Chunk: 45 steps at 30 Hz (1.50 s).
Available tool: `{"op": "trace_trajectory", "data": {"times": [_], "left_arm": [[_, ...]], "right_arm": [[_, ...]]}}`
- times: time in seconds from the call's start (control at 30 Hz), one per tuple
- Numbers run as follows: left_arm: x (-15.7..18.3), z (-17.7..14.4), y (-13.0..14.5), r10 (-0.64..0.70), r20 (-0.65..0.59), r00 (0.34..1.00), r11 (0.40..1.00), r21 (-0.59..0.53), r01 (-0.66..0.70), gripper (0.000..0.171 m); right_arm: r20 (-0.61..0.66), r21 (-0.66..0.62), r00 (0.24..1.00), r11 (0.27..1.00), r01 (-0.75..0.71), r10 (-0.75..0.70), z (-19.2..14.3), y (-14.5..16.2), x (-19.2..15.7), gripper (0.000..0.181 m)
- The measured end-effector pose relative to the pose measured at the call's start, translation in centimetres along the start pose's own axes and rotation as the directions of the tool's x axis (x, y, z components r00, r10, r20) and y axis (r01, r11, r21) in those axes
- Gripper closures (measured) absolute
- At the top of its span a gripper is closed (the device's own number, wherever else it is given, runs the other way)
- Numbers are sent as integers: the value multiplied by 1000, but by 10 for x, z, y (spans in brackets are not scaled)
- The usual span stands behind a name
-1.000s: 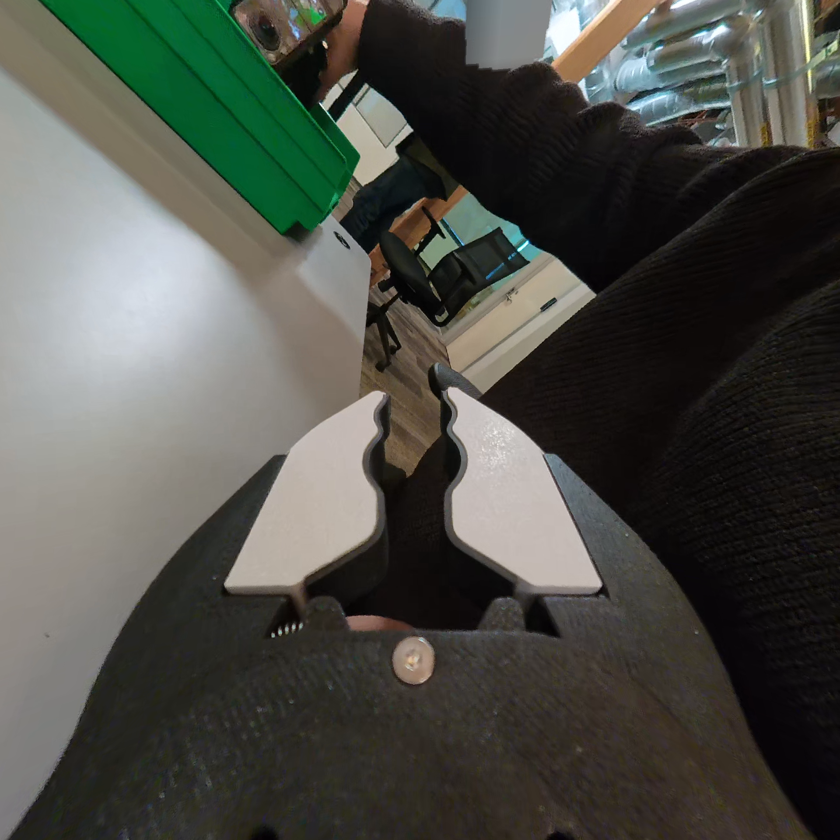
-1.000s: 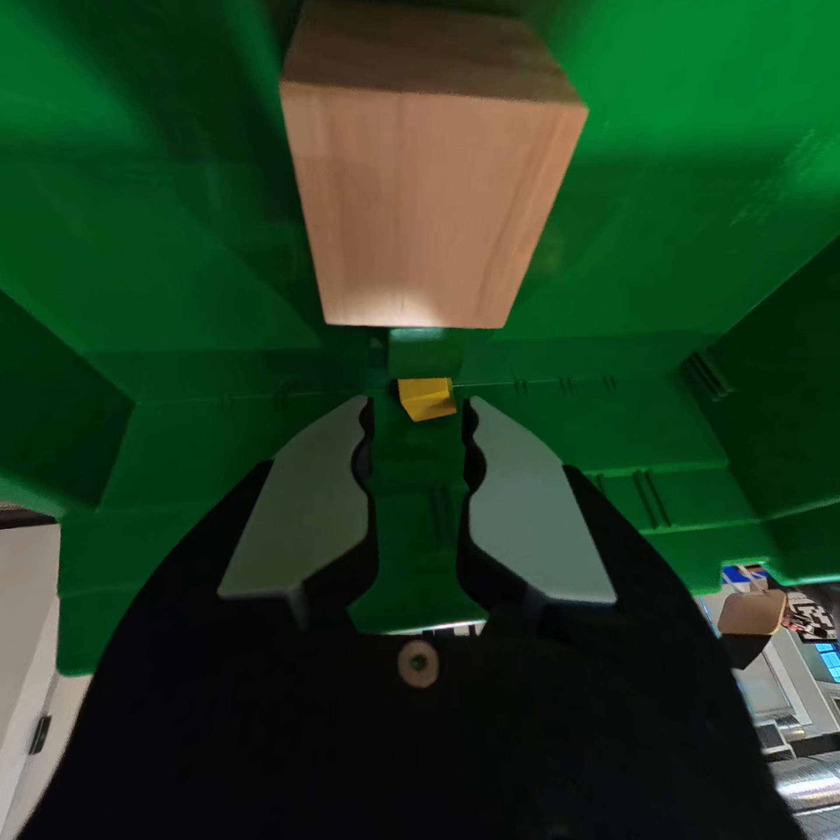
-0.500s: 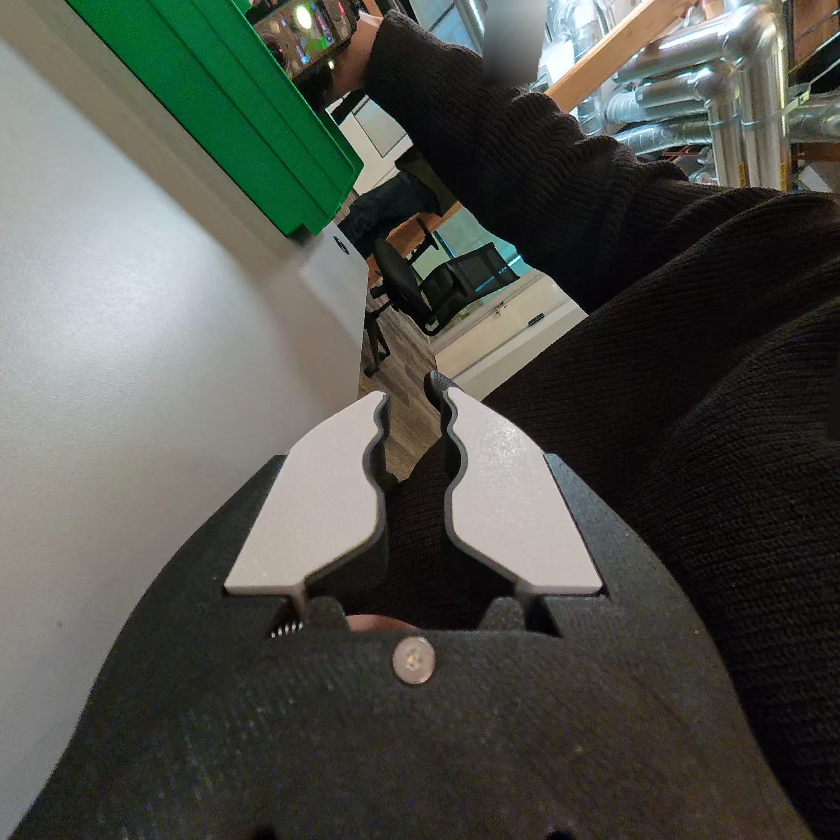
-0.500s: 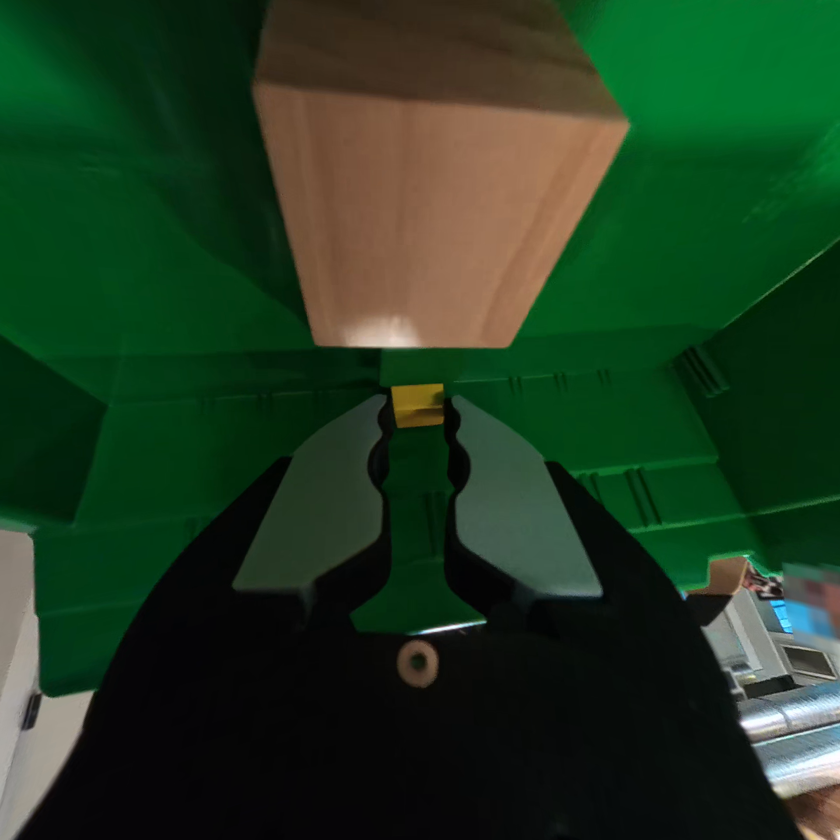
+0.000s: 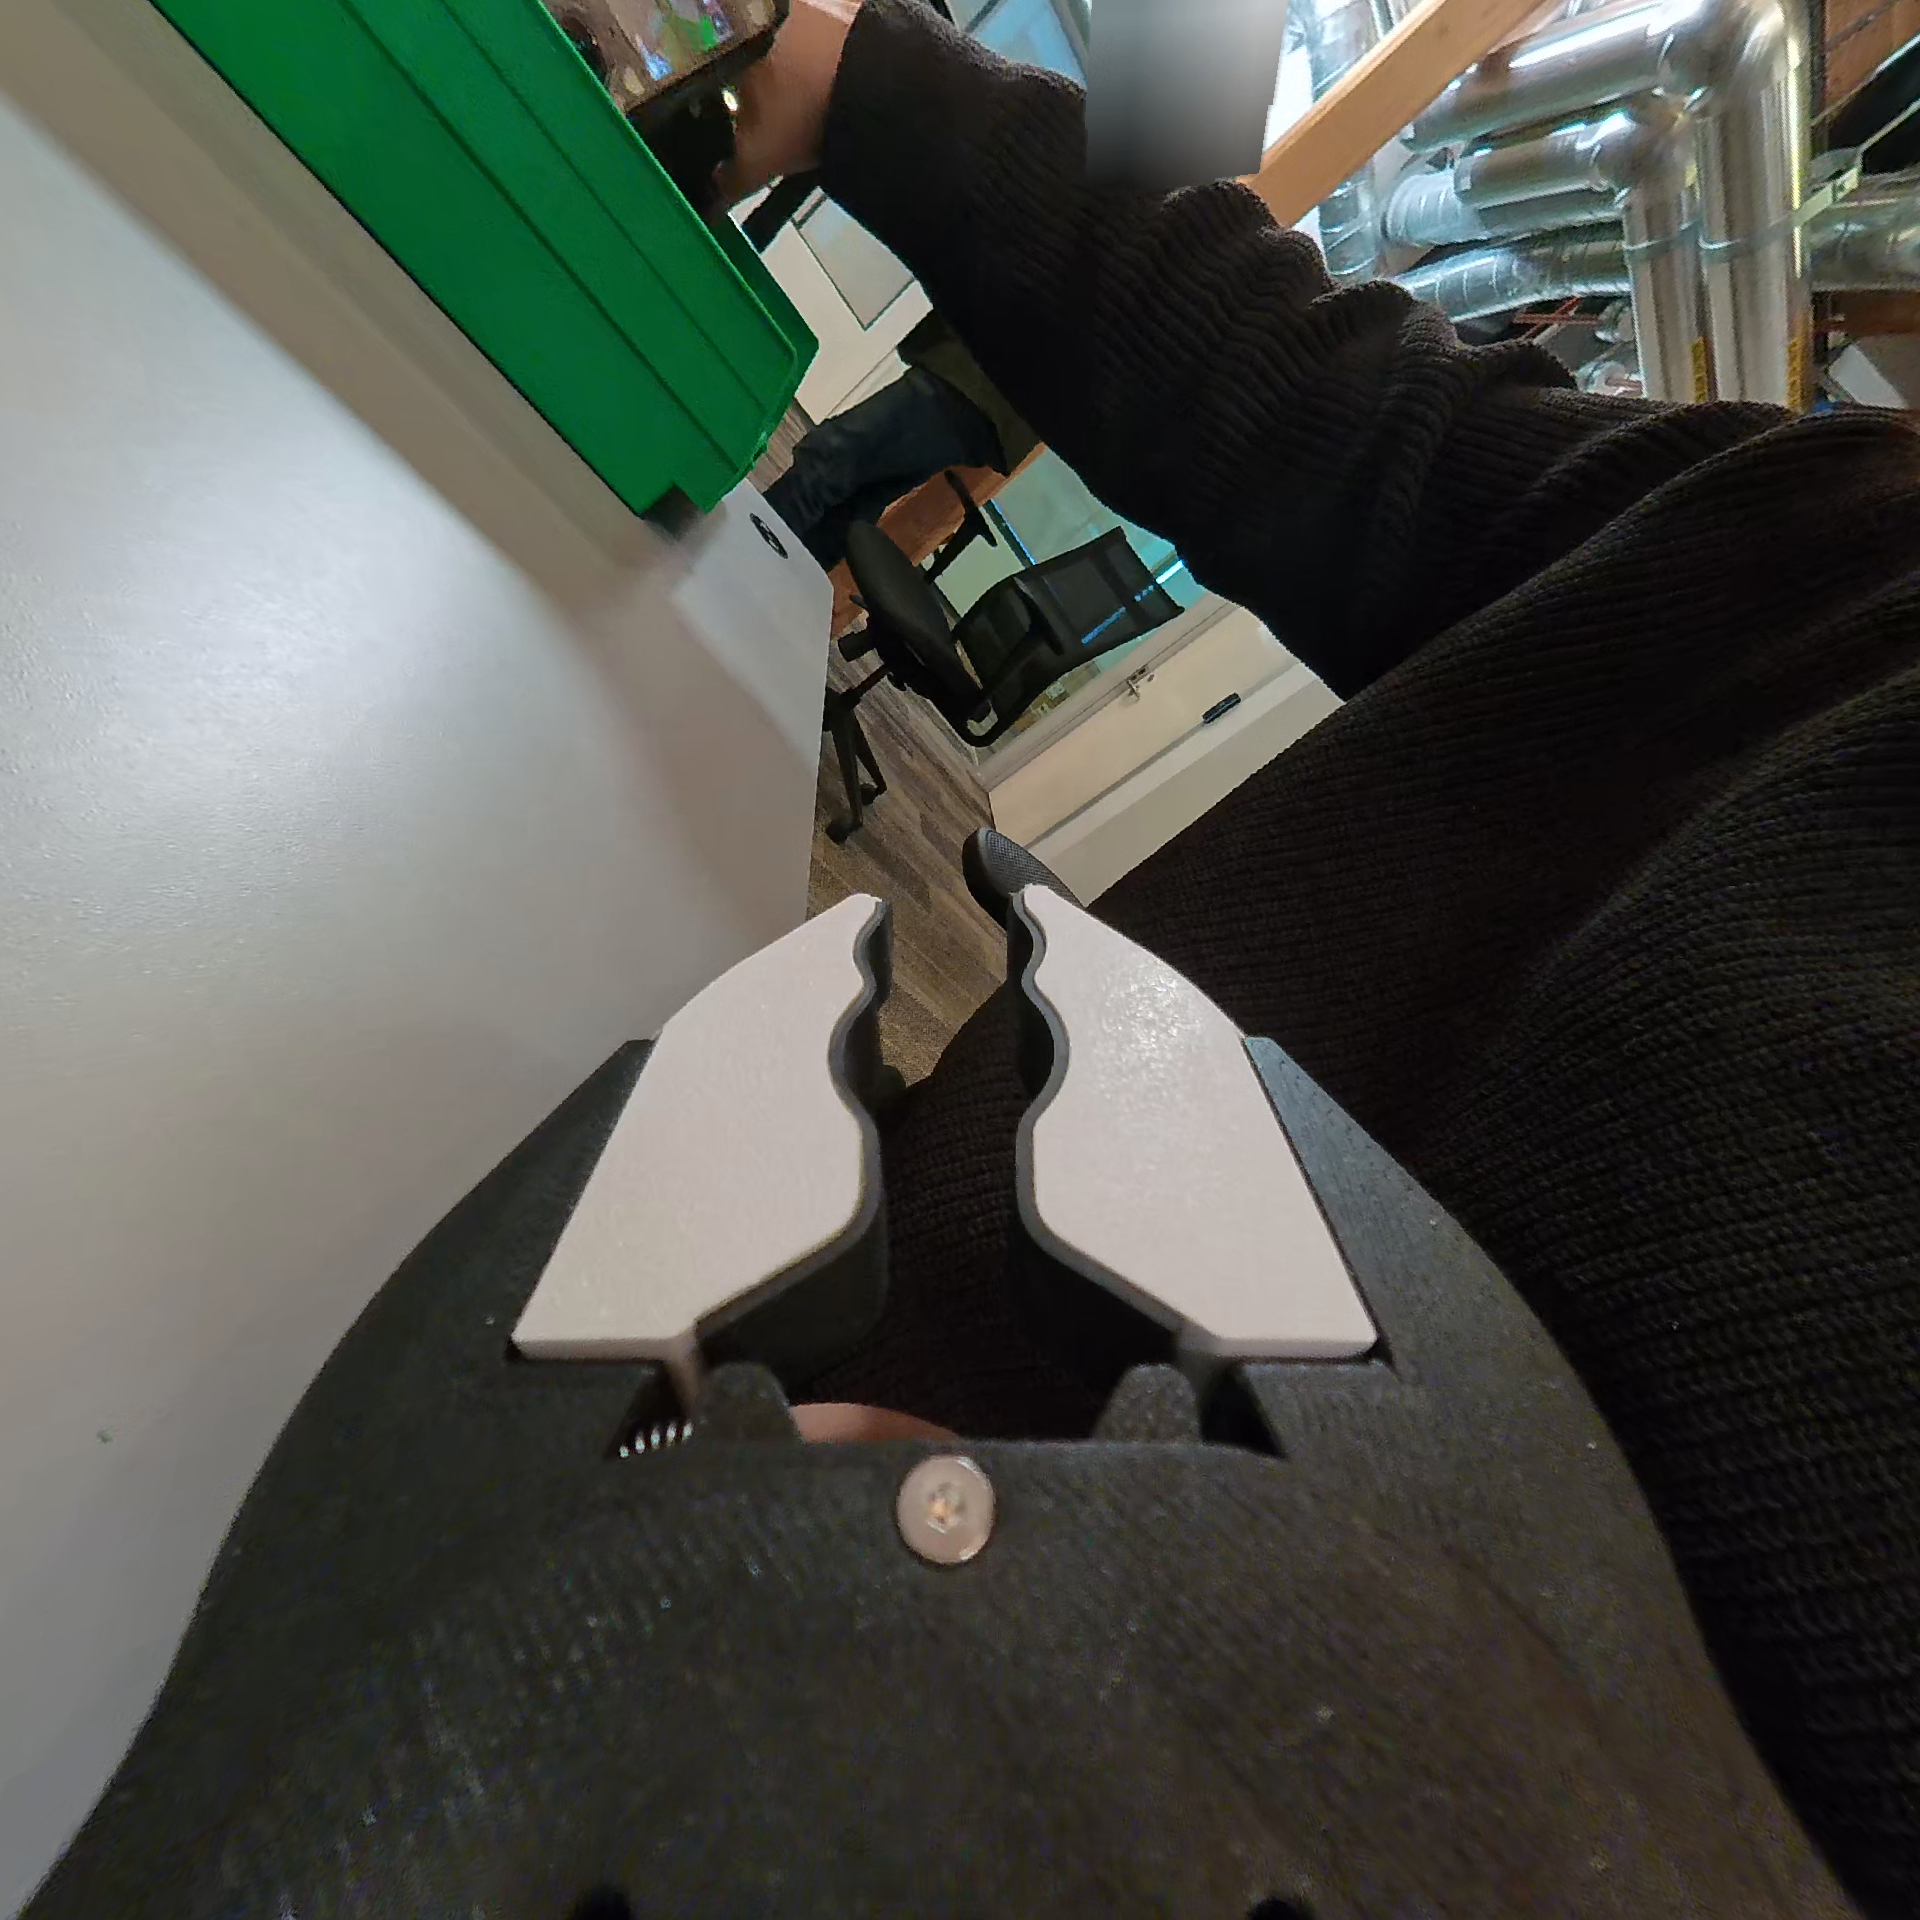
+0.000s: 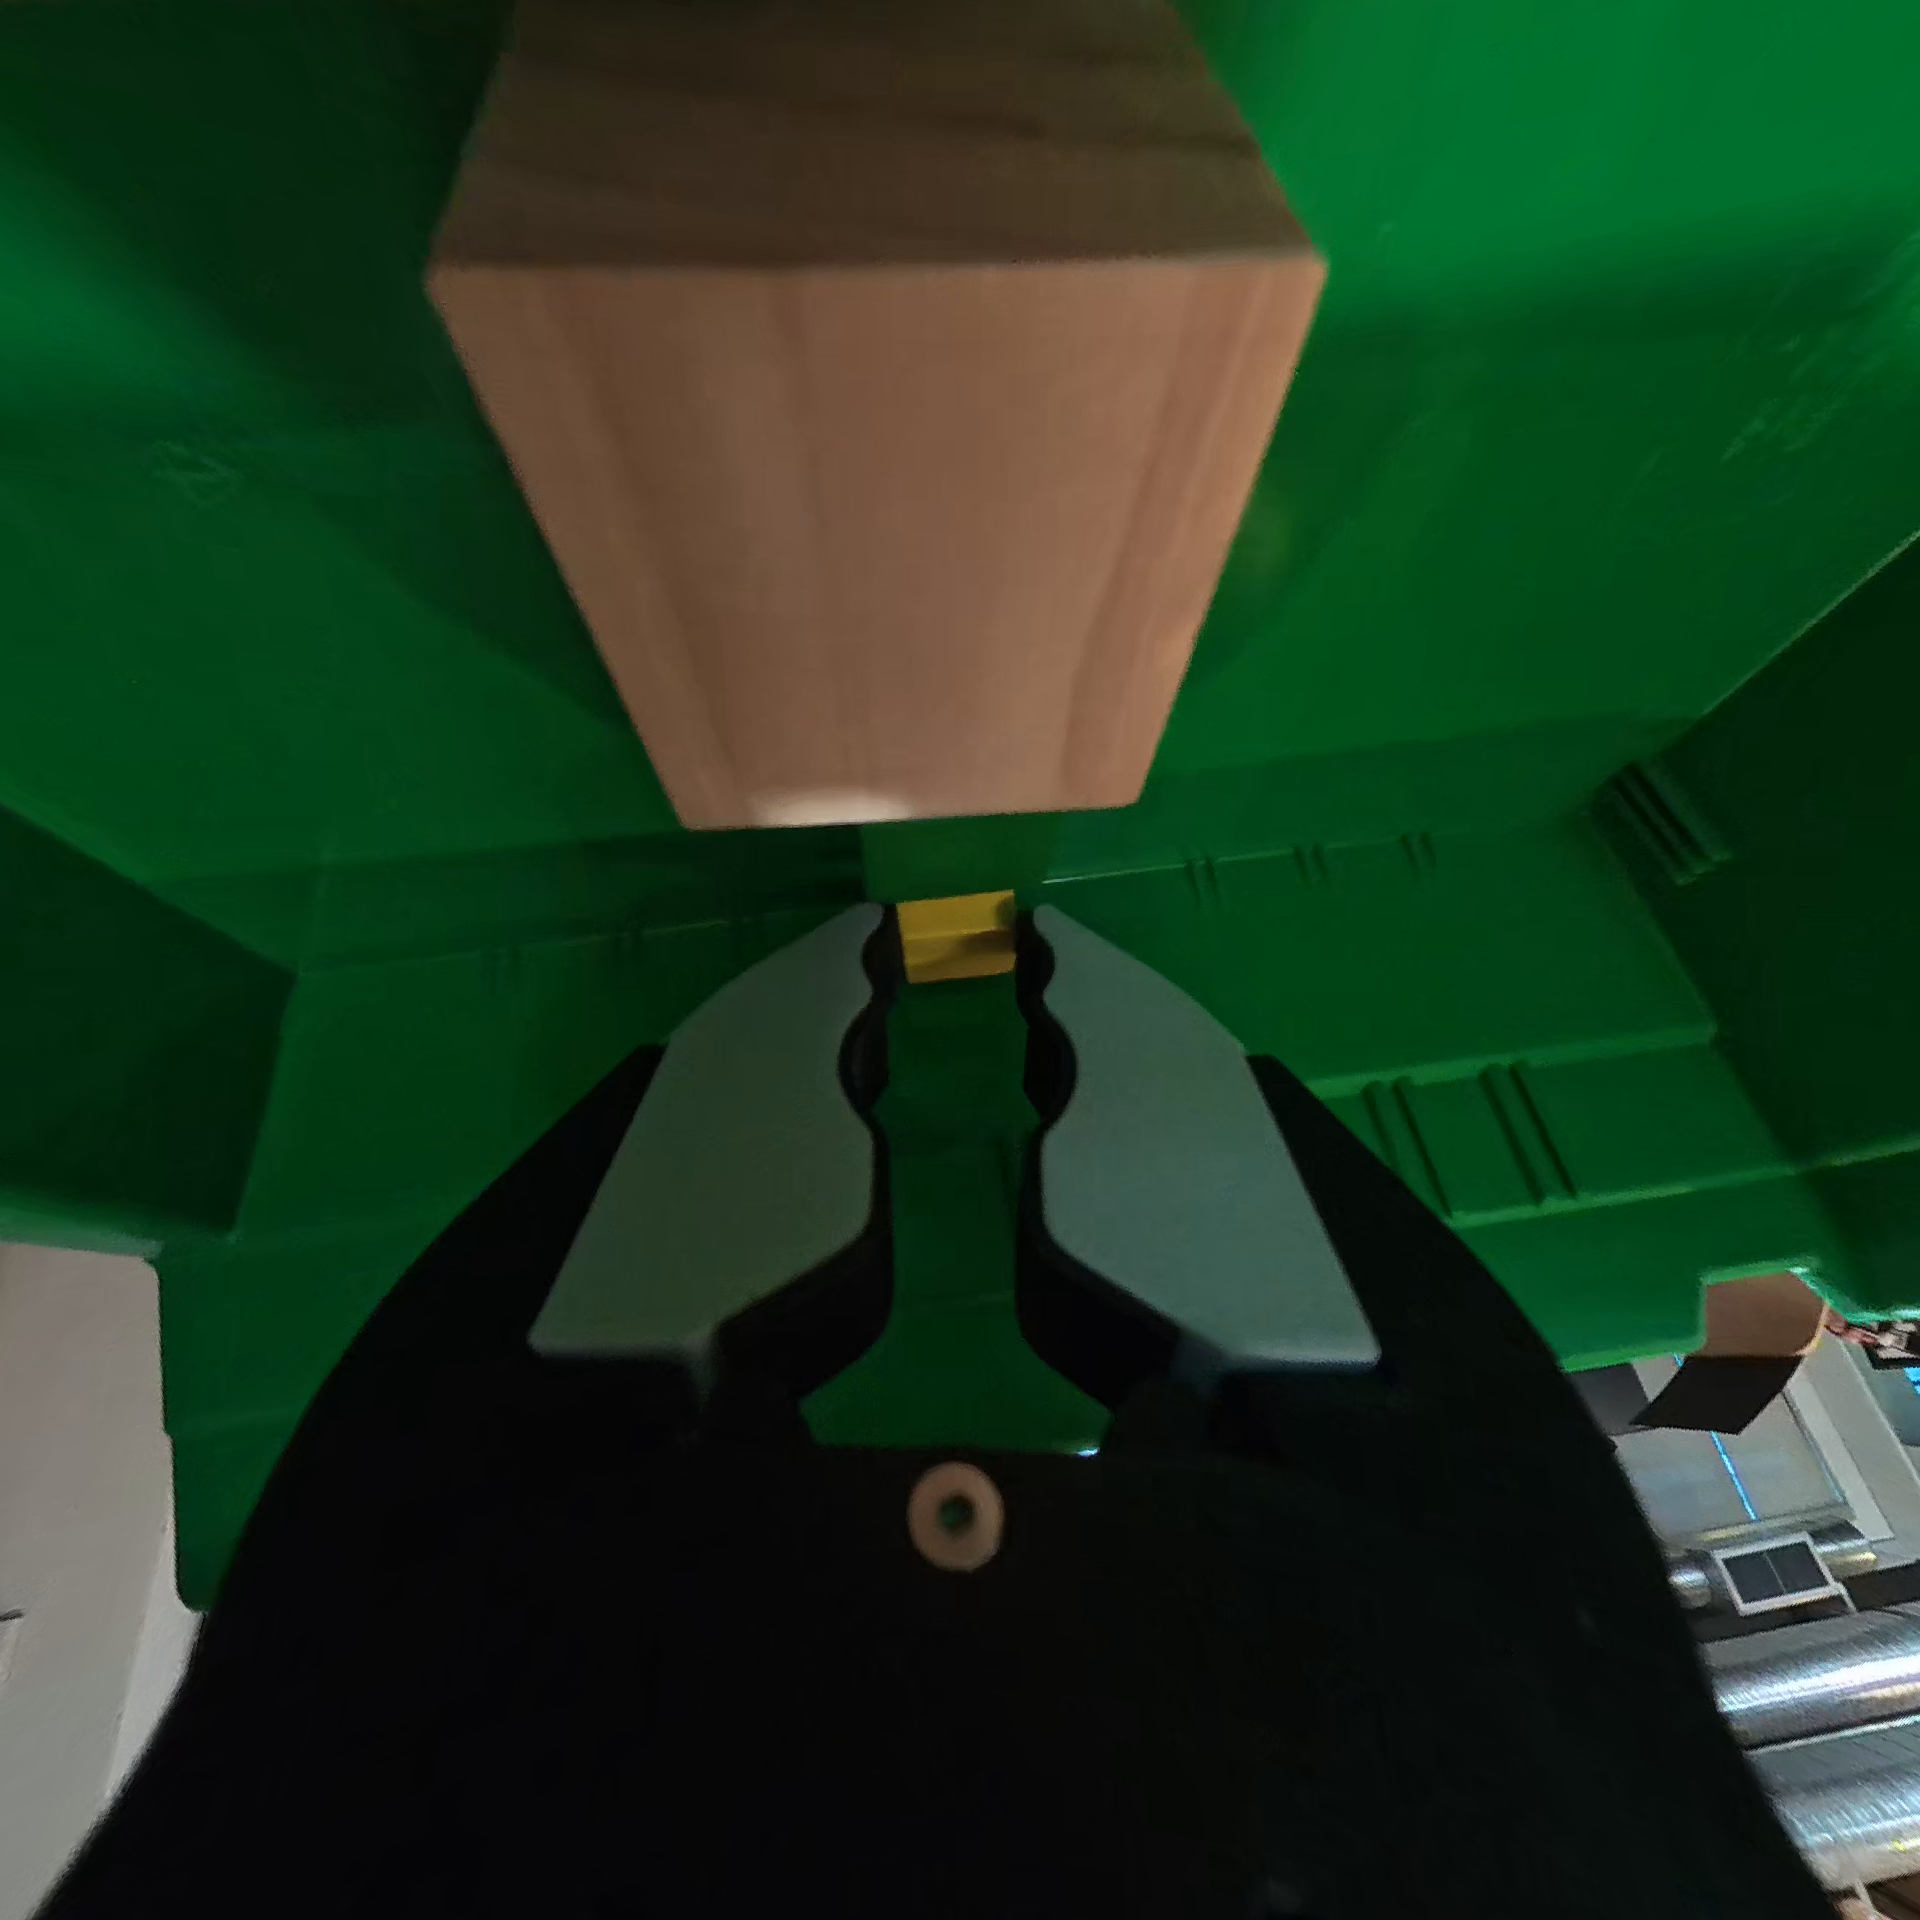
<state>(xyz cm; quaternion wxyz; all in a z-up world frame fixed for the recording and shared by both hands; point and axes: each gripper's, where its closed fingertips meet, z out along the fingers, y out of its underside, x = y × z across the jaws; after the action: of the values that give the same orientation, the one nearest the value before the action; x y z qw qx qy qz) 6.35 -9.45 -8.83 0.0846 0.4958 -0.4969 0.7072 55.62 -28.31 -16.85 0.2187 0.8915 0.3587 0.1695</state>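
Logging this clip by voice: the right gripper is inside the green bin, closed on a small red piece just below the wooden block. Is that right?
Not quite: the small piece is yellow, not red. The right wrist view shows the right gripper inside the green bin, its fingertips closed on that yellow piece, just below the wooden block.

Green bin; pale, grained wooden block; small yellow piece; white counter; black ribbed sleeve.
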Motion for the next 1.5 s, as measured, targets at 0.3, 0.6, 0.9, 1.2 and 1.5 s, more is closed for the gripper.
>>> {"op": "trace_trajectory", "data": {"times": [0.3,0.6,0.9,1.2,1.5], "left_arm": [[1,0,0,-1,-4,1000,1000,-2,1,150],[8,1,0,23,-17,1000,1000,-1,-23,150],[20,0,-4,124,-2,992,992,32,-124,142],[15,-11,-17,423,253,870,898,11,-439,93],[18,-41,-53,442,573,690,794,108,-598,121]], "right_arm": [[-3,24,1000,999,-27,28,-7,1,3,146],[275,630,717,444,-638,641,-97,4,46,123],[676,547,32,-472,-692,737,-129,91,22,124],[887,459,-71,-887,41,456,-198,111,-68,132],[823,556,126,-831,27,555,-267,-15,-99,154]]}}
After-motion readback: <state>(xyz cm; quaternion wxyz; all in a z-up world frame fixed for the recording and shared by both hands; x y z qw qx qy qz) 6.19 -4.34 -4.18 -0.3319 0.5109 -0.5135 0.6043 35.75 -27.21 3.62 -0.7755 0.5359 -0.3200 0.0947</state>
